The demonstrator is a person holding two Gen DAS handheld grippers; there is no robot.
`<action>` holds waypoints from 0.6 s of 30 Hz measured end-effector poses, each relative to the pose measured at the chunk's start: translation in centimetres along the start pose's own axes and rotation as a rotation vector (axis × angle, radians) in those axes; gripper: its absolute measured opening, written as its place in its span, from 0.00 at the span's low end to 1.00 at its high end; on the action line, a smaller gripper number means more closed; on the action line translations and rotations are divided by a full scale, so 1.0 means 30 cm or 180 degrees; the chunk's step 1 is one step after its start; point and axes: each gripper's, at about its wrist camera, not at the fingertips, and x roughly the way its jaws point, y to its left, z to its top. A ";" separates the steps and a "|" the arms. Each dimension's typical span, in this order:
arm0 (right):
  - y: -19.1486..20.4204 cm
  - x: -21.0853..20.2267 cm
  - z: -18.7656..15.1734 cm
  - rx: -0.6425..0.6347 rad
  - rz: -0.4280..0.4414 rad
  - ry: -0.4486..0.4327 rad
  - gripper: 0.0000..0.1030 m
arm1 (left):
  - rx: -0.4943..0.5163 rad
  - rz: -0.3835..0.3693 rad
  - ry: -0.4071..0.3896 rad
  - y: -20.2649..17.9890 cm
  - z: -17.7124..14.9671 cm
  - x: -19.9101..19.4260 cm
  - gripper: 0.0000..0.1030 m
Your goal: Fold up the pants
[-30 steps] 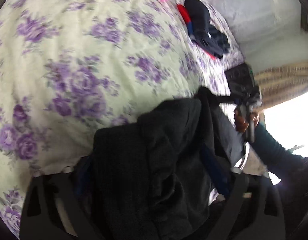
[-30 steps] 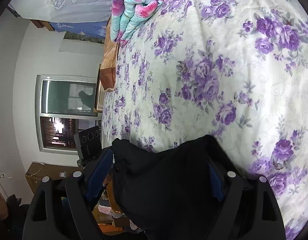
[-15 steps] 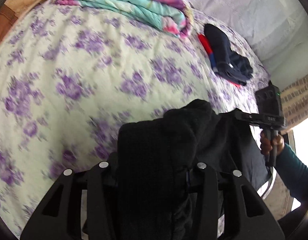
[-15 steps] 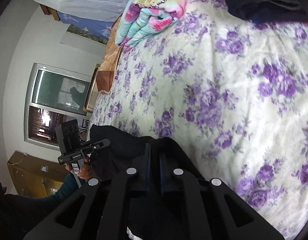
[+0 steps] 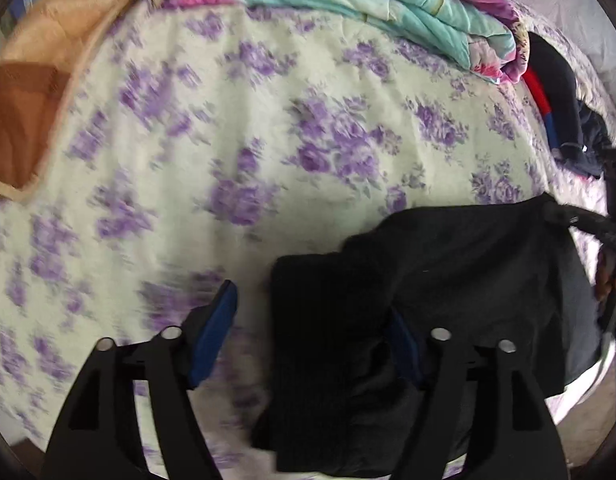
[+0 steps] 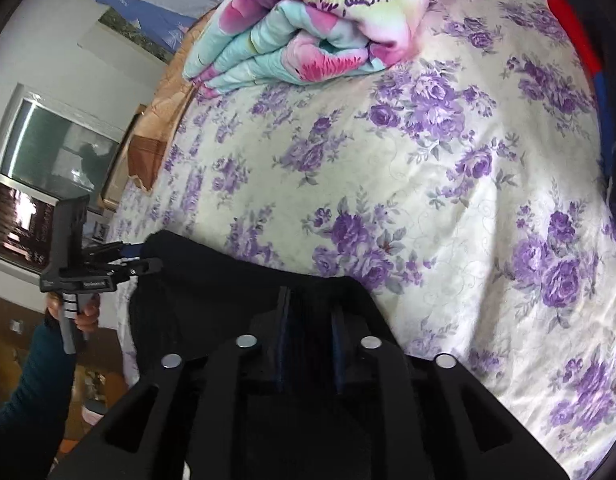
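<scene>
The left tool (image 5: 311, 334) is spreading wide, letting go of the black pants (image 5: 447, 280) slumping against its right pad; the right tool (image 6: 309, 344), loosening too, is straddling a fold on the bed (image 6: 447, 184), suggesting a regrip.

Both cameras sit just behind their own fingers, close above the flower-printed bed (image 5: 268, 128). The left wrist view looks steeply down across the sheet toward the folded quilt (image 5: 387, 4). The right wrist view slants lower (taking in wall and window (image 6: 48, 160)). Both share the black pants (image 5: 447, 264), quilt and sheet.
</scene>
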 end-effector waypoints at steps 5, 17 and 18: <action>-0.023 -0.175 -0.061 0.0095 -0.0105 -0.0386 0.76 | 0.0211 0.0282 -0.0132 0.005 -0.034 -0.107 0.75; 0.117 -0.318 -0.684 -0.0339 -0.0584 -0.0317 0.76 | 0.0554 0.0028 -0.0539 -0.175 -0.219 -0.241 0.74; 0.094 -0.340 -0.738 -0.0225 -0.0607 -0.0307 0.76 | 0.0554 0.0018 -0.0495 -0.182 -0.236 -0.216 0.74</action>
